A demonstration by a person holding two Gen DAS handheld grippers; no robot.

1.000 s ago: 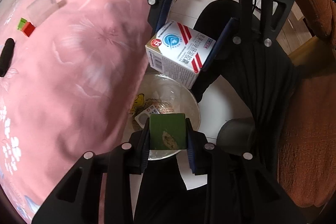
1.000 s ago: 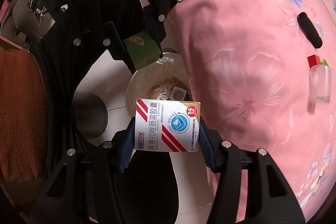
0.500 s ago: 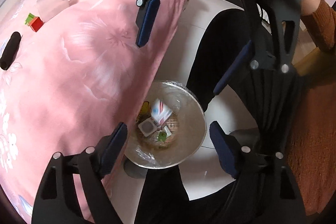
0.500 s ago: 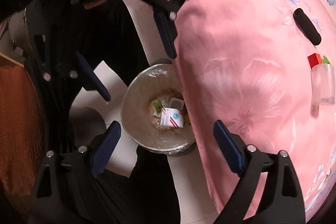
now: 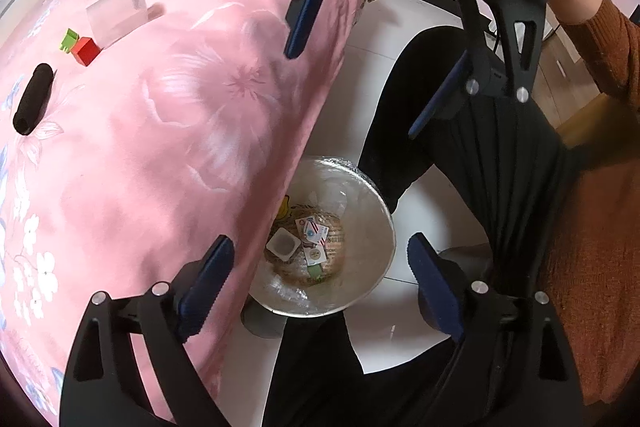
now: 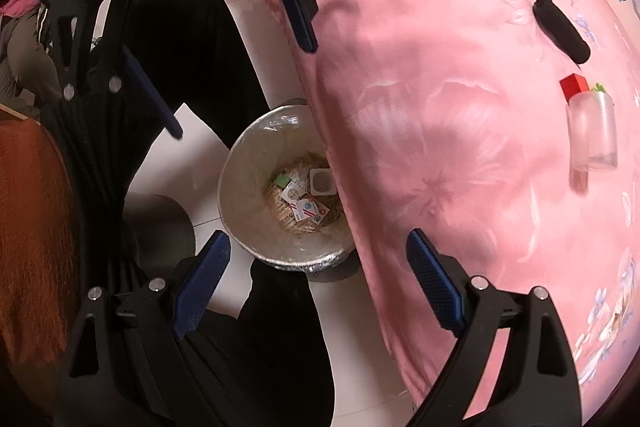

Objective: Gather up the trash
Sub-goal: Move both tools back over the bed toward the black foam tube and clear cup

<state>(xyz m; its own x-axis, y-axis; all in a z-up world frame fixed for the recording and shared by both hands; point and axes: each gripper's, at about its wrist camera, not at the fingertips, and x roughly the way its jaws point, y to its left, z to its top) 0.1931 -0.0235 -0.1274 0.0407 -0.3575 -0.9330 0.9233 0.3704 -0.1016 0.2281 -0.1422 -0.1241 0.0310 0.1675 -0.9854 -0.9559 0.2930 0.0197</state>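
Observation:
A lined waste bin (image 5: 382, 215) (image 6: 240, 183) stands on the white floor against the bed. At its bottom lie the white, red-striped medicine box (image 5: 314, 229) (image 6: 310, 211), the small green box (image 5: 316, 269) (image 6: 282, 181) and a white square tub (image 5: 283, 246). My left gripper (image 5: 320, 241) hangs above the bin with its jaws still opening and nothing between them. Across from it, my right gripper (image 6: 318, 234) (image 5: 352, 95) points straight down over the bin, open and empty.
A pink flowered bedspread (image 5: 160, 147) fills the side next to the bin. On it lie a clear plastic cup (image 5: 118, 11) (image 6: 592, 131), a red cube (image 5: 86, 51), a green piece (image 5: 69, 39) and a black cylinder (image 5: 33, 99). A person's black-clad legs (image 5: 500, 167) flank the bin.
Both grippers opened. The medicine box fell from the right one and the green box from the left, and both now lie in the bin.

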